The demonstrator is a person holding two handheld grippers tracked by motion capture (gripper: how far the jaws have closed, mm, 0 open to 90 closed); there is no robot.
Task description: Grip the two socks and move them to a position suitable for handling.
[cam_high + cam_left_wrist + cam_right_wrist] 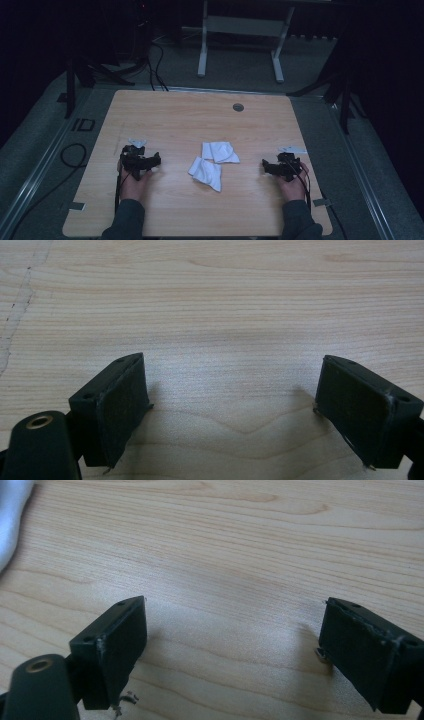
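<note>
Left gripper (pixel 156 160) and right gripper (pixel 265 165) rest on bench (pixel 170 115), jaws spread (empty); two white cloths (pixel 214 161), possibly tissues, between.

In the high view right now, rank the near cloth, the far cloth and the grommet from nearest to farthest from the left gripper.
From the left gripper:
1. Near cloth, at table centre, to its right.
2. Far cloth, just beyond the near one.
3. Grommet, near the table's far edge.

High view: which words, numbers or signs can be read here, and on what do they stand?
"ID": dark marking on the grey floor left of the table.
White tape pieces on the table: no writing can be made out, too small.
Both gripper views: no text.
</note>
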